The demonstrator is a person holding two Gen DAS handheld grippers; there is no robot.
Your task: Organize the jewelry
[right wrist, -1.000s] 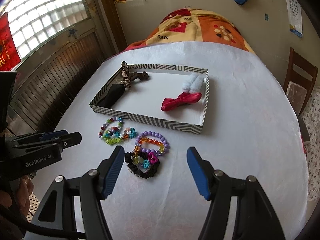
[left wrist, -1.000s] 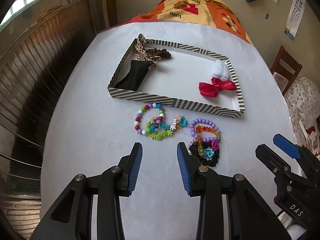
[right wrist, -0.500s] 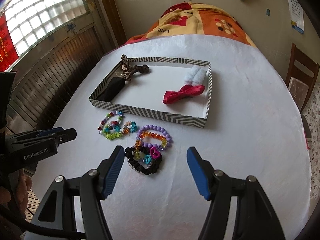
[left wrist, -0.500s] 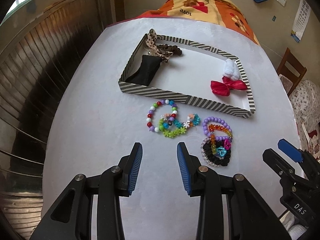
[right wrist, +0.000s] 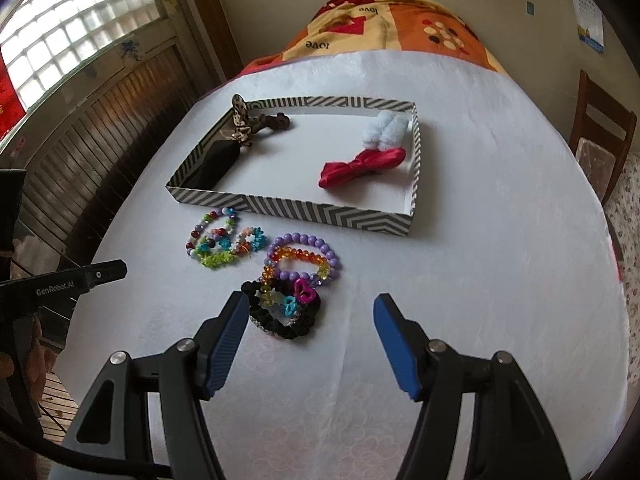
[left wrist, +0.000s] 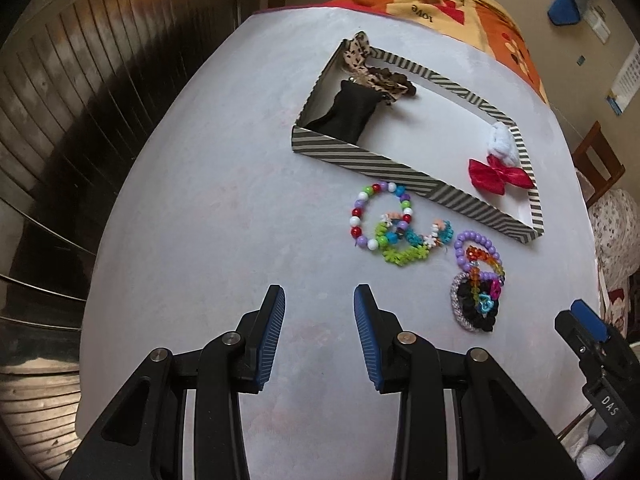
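A striped shallow box point(left wrist: 360, 157) point(right wrist: 304, 210) lies on the white table, holding a black pouch point(left wrist: 348, 114), a leopard scrunchie point(right wrist: 244, 124), a white fluffy tie point(right wrist: 386, 128) and a red bow point(left wrist: 500, 174) point(right wrist: 360, 166). In front of it lie bead bracelets point(left wrist: 380, 218) point(right wrist: 218, 240), a purple bead bracelet point(left wrist: 476, 252) point(right wrist: 304, 256) and a black scrunchie with charms point(left wrist: 478, 306) point(right wrist: 286, 308). My left gripper point(left wrist: 319, 300) is open over bare cloth, left of the jewelry. My right gripper point(right wrist: 310, 312) is open, its jaws either side of the black scrunchie, above it.
The table point(right wrist: 480, 280) drops off at the left towards a wooden-slat wall point(left wrist: 80, 80). A wooden chair point(right wrist: 600, 136) stands at the right. An orange patterned blanket point(right wrist: 380, 28) lies beyond the table's far end.
My left gripper has shifted left and lower and rolled, so the box and bracelets now sit further right and tilted in its view. The right gripper has hardly moved.
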